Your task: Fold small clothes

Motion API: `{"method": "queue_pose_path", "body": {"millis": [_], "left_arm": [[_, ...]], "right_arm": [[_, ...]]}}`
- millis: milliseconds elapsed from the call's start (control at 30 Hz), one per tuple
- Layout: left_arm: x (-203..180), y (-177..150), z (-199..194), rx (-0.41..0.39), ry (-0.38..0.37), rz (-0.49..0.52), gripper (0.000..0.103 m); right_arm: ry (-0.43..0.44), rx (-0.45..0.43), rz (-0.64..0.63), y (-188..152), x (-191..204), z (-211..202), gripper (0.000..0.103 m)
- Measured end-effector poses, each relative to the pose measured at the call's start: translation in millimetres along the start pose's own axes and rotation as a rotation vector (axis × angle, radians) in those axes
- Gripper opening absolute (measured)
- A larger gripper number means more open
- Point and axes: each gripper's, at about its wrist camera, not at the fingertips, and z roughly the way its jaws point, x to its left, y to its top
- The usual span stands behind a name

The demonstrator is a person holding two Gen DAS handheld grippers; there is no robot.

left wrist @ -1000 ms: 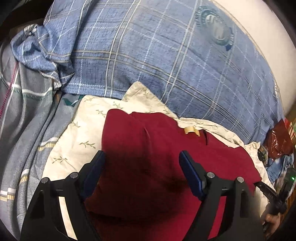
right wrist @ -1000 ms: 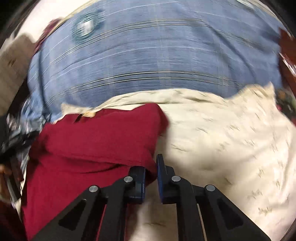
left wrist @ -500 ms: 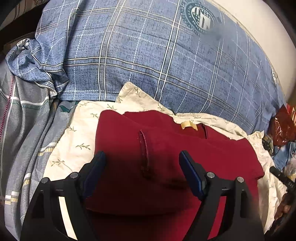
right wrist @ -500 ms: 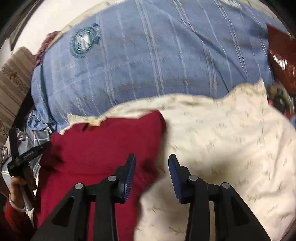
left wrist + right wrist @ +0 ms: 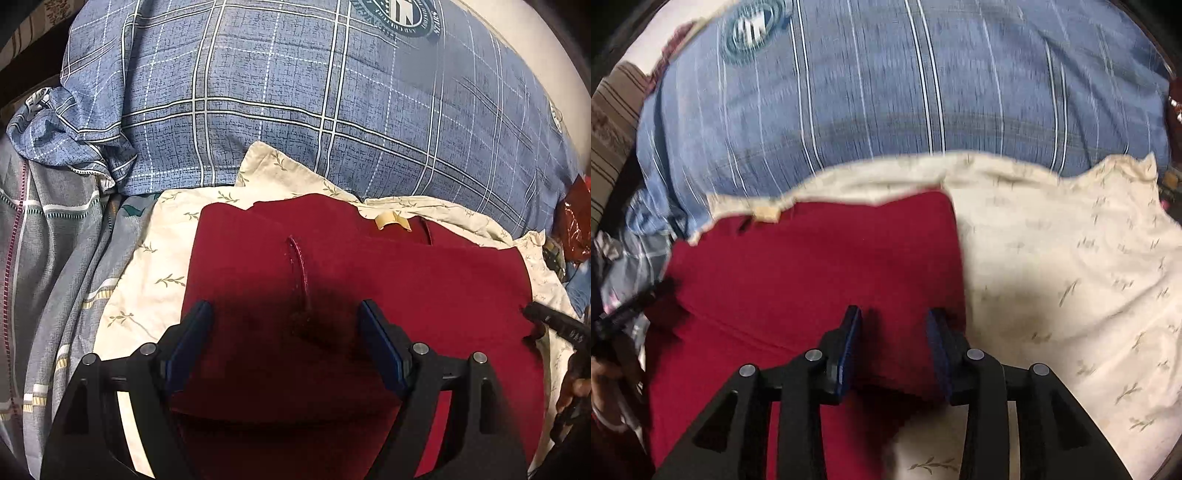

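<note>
Red garment (image 5: 369,295) lay folded flat on a cream cloth (image 5: 155,266), below the blue pillow (image 5: 295,110). Left tool (image 5: 284,332) hovered over its middle, jaws wide apart, empty. Right tool (image 5: 894,332) over its right edge, jaws apart, gripping nothing.

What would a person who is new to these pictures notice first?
The dark red garment stands out first: it lies partly folded on a cream cloth with a leaf print, in the middle of both views. Behind them a big blue checked pillow fills the upper part. Both grippers, left and right, hang open over the red fabric.
</note>
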Motion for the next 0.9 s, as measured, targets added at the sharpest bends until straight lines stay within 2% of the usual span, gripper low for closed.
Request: {"method": "queue_pose_path", "body": {"millis": [167,233,333,400,533,633,700,767,900], "left_arm": [[-0.1,-0.9,2.8,0.004,0.013,0.000,0.081],[-0.5,-0.8,3.8,0.007,0.017,0.002,0.081],[-0.7,-0.6,4.4,0.009,0.017,0.004,0.081],[-0.2,-0.3,5.2,0.013,0.016,0.003,0.081],[0.8,0.4,5.2,0.015,0.014,-0.003,0.081],[0.4,-0.4,5.3,0.014,0.018,-0.002,0.081],[-0.1,-0.7,5.3,0.012,0.023,-0.001,0.081],[-0.4,-1.2,4.1,0.008,0.029,0.000,0.081],[0.2,-2.0,-3.6,-0.016,0.051,0.004,0.081]], "right_arm": [[0.013,-0.051,-0.032,31.9,14.0,5.9,0.047],[0.001,-0.023,-0.031,43.0,16.2,29.6,0.047],[-0.080,0.051,-0.007,47.1,7.2,67.9,0.042],[-0.074,0.069,0.007,45.8,2.3,79.5,0.042],[-0.065,0.028,-0.030,37.0,15.8,44.6,0.047],[-0.034,-0.005,-0.058,17.1,23.8,14.3,0.056],[-0.024,0.012,-0.074,3.9,25.8,10.4,0.057],[-0.059,0.049,-0.104,-7.7,25.8,21.7,0.058],[-0.060,0.038,-0.074,-6.3,23.5,12.2,0.060]]}}
